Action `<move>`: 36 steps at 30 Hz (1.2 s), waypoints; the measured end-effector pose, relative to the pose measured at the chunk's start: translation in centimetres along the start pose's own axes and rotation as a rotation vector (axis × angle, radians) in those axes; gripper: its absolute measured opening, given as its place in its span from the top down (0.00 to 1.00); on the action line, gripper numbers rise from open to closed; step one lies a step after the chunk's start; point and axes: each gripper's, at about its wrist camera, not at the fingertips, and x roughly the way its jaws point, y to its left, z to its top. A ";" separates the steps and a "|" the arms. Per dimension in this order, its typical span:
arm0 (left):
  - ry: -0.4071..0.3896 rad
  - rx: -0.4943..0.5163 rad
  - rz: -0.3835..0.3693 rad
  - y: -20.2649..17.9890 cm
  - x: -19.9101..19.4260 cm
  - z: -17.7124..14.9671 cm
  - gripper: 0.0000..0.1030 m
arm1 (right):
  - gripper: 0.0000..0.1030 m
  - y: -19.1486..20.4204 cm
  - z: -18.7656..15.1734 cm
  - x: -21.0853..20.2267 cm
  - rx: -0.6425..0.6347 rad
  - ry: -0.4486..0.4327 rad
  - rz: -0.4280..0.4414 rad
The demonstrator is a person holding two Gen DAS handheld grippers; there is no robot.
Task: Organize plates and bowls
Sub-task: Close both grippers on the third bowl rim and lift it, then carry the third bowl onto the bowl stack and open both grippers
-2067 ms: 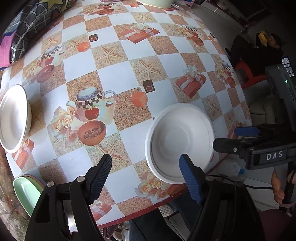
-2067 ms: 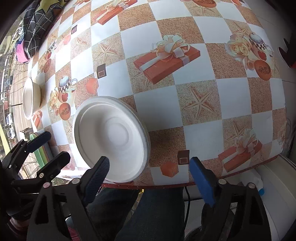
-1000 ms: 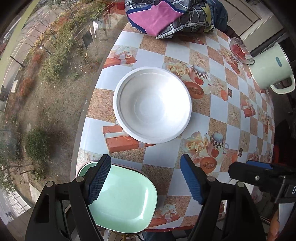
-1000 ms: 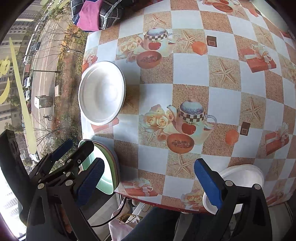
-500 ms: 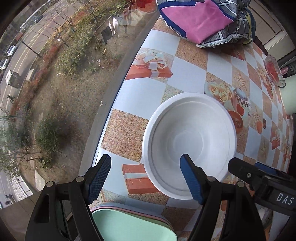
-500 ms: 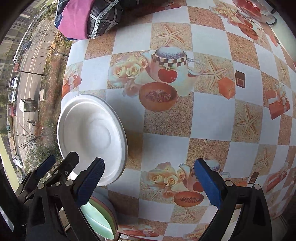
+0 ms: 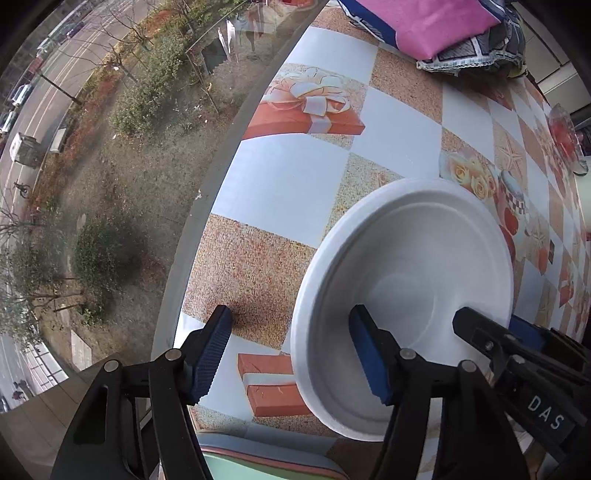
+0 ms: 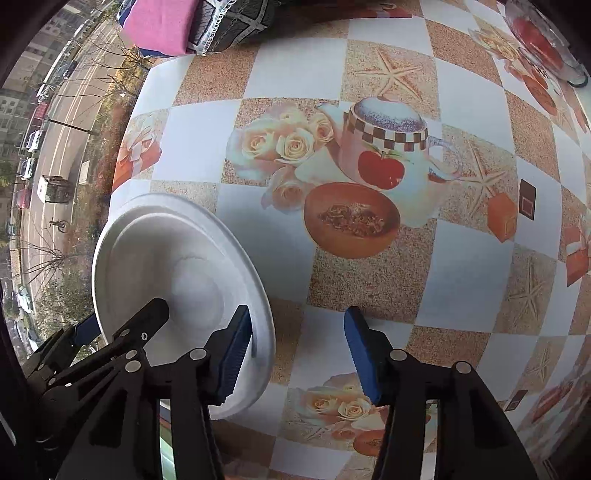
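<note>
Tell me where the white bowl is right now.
The white bowl sits on the patterned table near its window-side edge, between the two open grippers: the left gripper straddles its near rim, and the right gripper flanks it.

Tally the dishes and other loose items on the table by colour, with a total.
White: 1, the bowl.
Green: 1, the plate at the near edge; a pink rim under it hints at more, count unclear.
Pink and dark patterned: 1, the cloth bundle.
Clear with red inside: 1, the glass dish.
Total: 4 seen for sure.
</note>
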 end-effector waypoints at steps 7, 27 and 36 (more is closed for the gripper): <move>0.003 0.055 -0.049 -2.6 -0.5 -0.3 0.69 | 0.85 0.6 -0.7 0.6 -0.032 0.031 0.070; 0.055 0.263 -0.060 -14.2 -0.7 -8.5 0.68 | 0.84 -10.6 -9.6 0.6 0.177 0.112 0.049; 0.077 0.363 -0.036 -15.7 -0.8 -12.6 0.63 | 0.82 -11.2 -14.4 1.6 0.185 0.158 0.023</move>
